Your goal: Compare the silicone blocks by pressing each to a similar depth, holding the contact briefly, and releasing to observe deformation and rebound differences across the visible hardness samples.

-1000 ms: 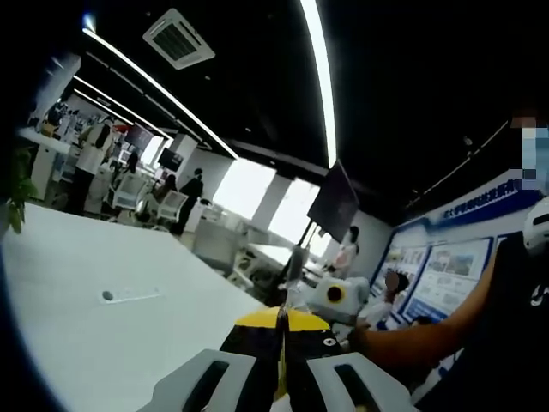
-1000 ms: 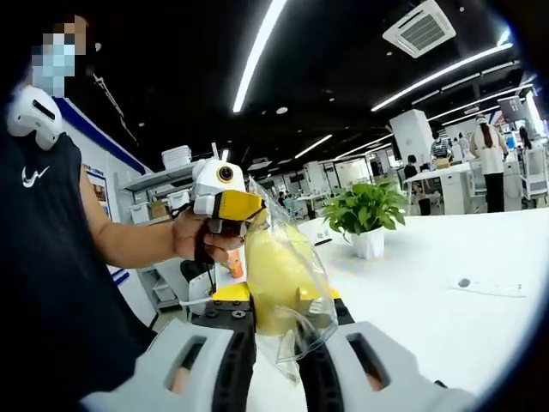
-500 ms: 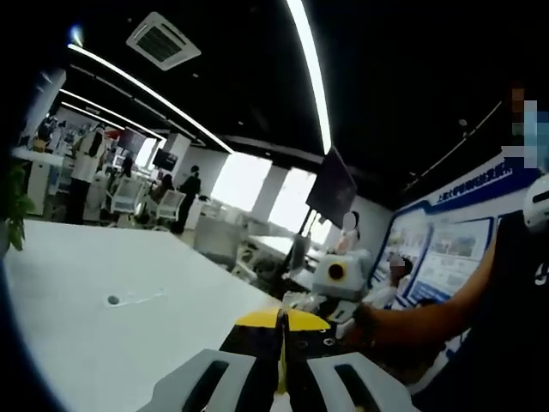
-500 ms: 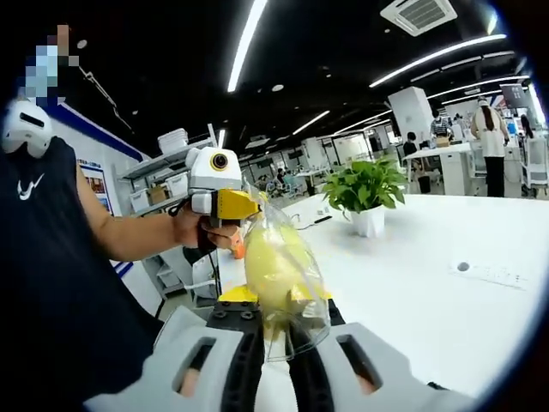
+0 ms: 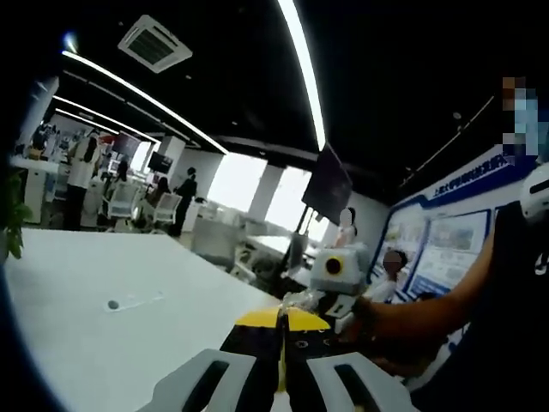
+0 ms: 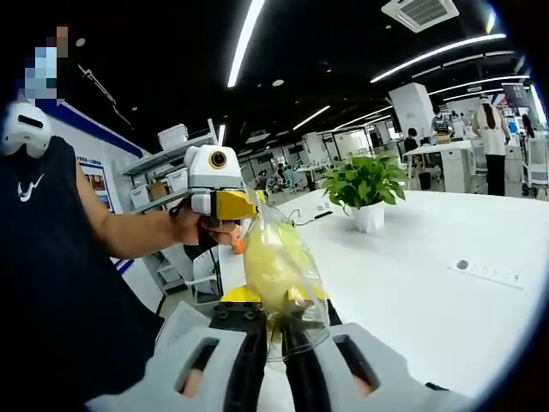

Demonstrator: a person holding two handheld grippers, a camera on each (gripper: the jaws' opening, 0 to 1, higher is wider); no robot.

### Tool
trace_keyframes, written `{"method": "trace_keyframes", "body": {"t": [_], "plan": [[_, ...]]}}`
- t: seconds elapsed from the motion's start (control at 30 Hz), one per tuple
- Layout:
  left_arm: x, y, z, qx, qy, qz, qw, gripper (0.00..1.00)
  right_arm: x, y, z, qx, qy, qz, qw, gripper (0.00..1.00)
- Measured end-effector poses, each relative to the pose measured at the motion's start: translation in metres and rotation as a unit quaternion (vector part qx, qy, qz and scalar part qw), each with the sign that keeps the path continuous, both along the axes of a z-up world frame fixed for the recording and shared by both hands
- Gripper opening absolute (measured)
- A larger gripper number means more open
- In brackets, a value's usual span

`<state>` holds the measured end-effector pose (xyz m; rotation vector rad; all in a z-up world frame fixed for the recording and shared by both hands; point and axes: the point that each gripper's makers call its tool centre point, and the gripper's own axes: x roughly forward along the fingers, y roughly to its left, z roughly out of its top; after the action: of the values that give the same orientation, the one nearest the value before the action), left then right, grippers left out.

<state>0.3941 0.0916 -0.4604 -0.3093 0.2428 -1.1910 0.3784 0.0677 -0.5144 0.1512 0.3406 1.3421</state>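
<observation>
Holding a clear bag [image 6: 287, 275] with a yellow block inside up above the white table [image 6: 429, 300], my left gripper [image 6: 236, 206] pinching its top edge, my right gripper [image 6: 273, 343] clamped on its bottom

Raised above the white table [image 5: 103, 335], the 2 views face each other, sharing it

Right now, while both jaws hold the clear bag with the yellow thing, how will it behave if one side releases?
The clear bag looks thin and crinkled, so probably floppy. The yellow contents bulge it, so it would likely swing below whichever gripper holds on.
</observation>
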Motion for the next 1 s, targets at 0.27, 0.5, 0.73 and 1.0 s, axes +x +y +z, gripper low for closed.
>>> {"method": "trace_keyframes", "body": {"t": [0.27, 0.5, 0.73, 1.0], "plan": [[0.001, 0.001, -0.007, 0.018, -0.01, 0.003, 0.9998, 0.0, -0.002, 0.0, -0.005, -0.011, 0.005, 0.002, 0.9999, 0.0], [0.001, 0.0, -0.01, 0.034, -0.024, 0.009, 0.9991, 0.0, -0.002, 0.0, -0.009, -0.017, 0.009, 0.002, 0.9998, 0.0], [0.003, 0.001, -0.013, 0.026, 0.009, 0.013, 0.9995, 0.0, -0.003, 0.001, -0.011, -0.022, 0.008, 0.003, 0.9997, 0.0], [0.002, 0.001, -0.013, 0.031, -0.002, 0.012, 0.9994, 0.0, -0.002, 0.0, -0.012, -0.02, 0.01, 0.003, 0.9997, 0.0]]}}
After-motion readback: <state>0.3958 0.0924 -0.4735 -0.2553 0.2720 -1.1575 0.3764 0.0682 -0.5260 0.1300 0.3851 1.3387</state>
